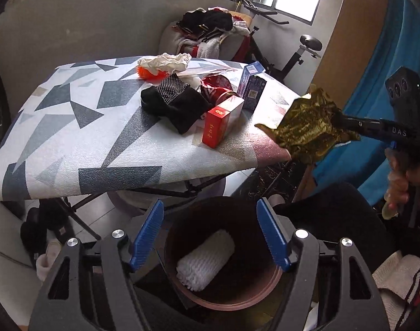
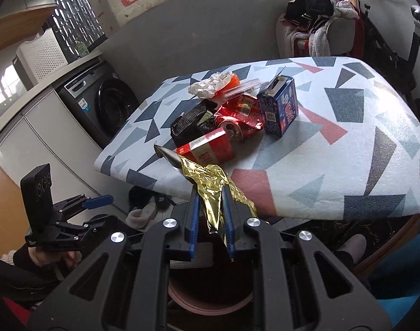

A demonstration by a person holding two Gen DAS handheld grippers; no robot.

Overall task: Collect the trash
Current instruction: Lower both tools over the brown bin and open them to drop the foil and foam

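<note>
My left gripper (image 1: 210, 229) hangs open above a brown bin (image 1: 270, 284), and a white foam net sleeve (image 1: 206, 259) lies inside the bin below the blue pads. Off to the right of the table, my right gripper (image 2: 211, 222) is shut on a crumpled gold foil wrapper (image 2: 210, 184), which also shows in the left wrist view as the gold foil wrapper (image 1: 306, 129). On the patterned table (image 1: 72, 138) sit a red carton (image 1: 221, 121), a crushed red can (image 1: 217, 88), a blue box (image 1: 251, 82), black fabric (image 1: 174, 102) and a crumpled white tissue (image 1: 166, 63).
A chair piled with clothes (image 1: 210, 33) stands behind the table, and an exercise bike (image 1: 292, 55) is to its right. A washing machine (image 2: 105, 102) is beyond the table's left side. Shoes (image 1: 42, 229) lie on the floor under the table.
</note>
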